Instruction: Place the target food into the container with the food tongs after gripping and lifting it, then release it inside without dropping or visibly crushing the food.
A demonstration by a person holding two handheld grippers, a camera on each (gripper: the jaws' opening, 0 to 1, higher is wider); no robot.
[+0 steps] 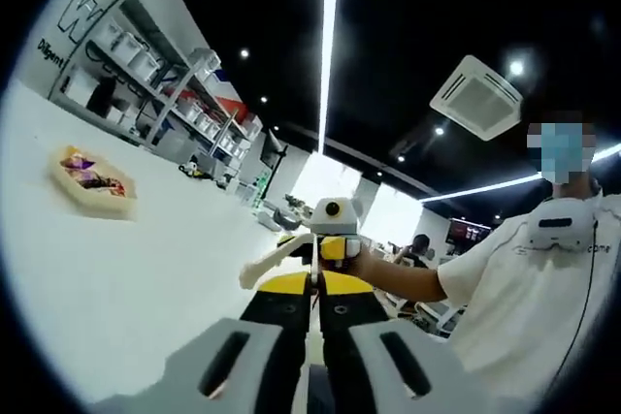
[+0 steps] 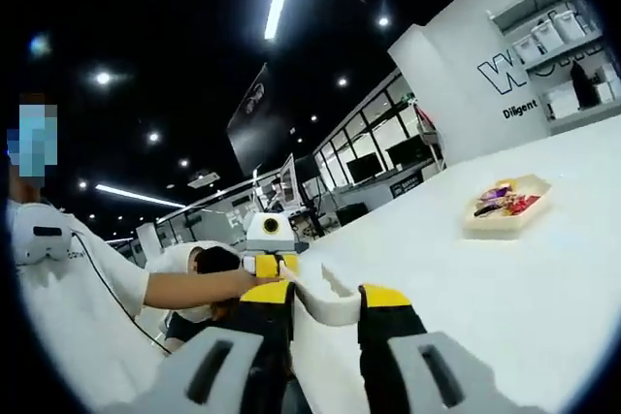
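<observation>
A pale tray [image 1: 92,183] with colourful food pieces lies on the white table [image 1: 126,298], far off to the left of my left gripper [image 1: 317,283]. Its yellow-tipped jaws stand together with nothing between them. Just beyond them a hand holds my right gripper [image 1: 335,239], with the white food tongs [image 1: 275,261] reaching out to the left. In the right gripper view, my right gripper [image 2: 325,300] is shut on the food tongs [image 2: 325,305], and the tray [image 2: 506,206] sits far off to the right on the table [image 2: 485,307]. My left gripper [image 2: 268,239] faces me from the left.
A person in a white shirt [image 1: 529,278] [image 2: 58,283] holds both grippers at the table's edge. Shelves with storage boxes [image 1: 146,60] stand against the wall behind the tray. Wide bare tabletop lies between the grippers and the tray.
</observation>
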